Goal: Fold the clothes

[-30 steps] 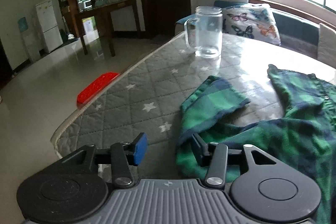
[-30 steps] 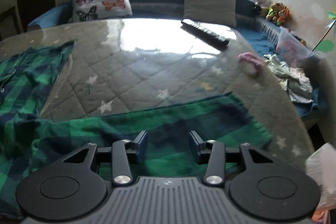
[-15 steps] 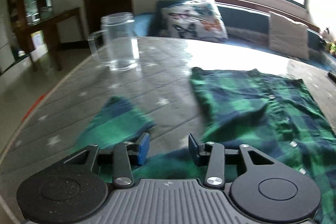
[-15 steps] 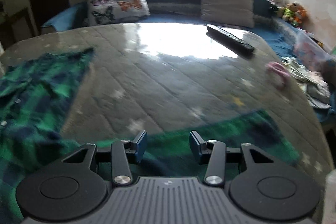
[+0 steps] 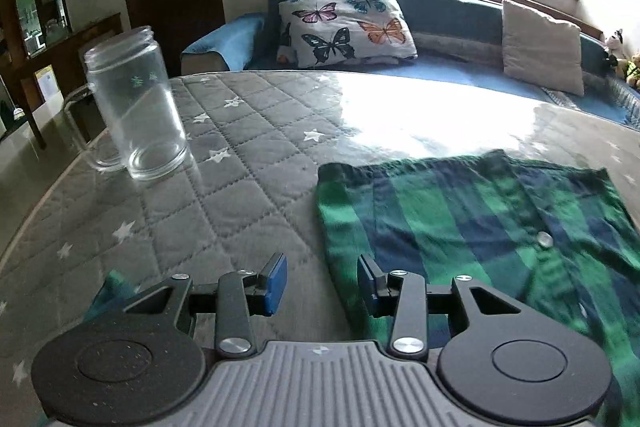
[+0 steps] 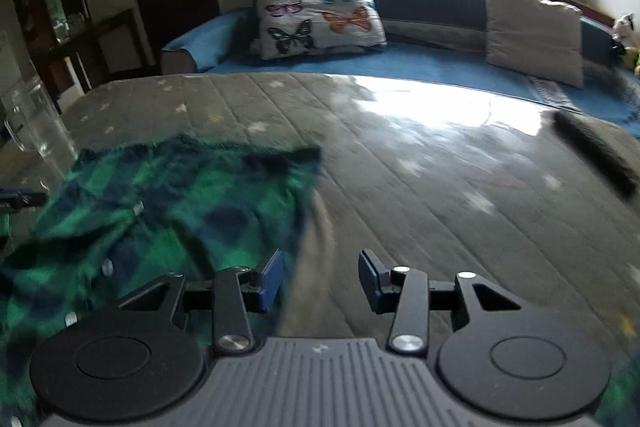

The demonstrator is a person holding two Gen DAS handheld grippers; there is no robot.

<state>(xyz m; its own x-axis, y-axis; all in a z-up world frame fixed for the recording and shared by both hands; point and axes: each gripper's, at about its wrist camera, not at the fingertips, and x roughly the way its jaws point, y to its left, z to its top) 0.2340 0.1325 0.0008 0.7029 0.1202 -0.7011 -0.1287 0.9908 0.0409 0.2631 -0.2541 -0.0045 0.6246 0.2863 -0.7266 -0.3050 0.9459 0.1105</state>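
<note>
Shirt (image 6: 168, 203) blurred — cut off btm-left

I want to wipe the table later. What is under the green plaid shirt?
The plaid shirt lies spread on the grey quilted star-print table cover, which continues beneath it. Anything small trapped under the cloth is hidden from both views.

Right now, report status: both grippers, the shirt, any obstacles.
Left gripper open, empty. Right gripper open, empty. Green and navy plaid shirt partly spread on the quilted grey table. Clear glass mug stands left of it, apart.
</note>
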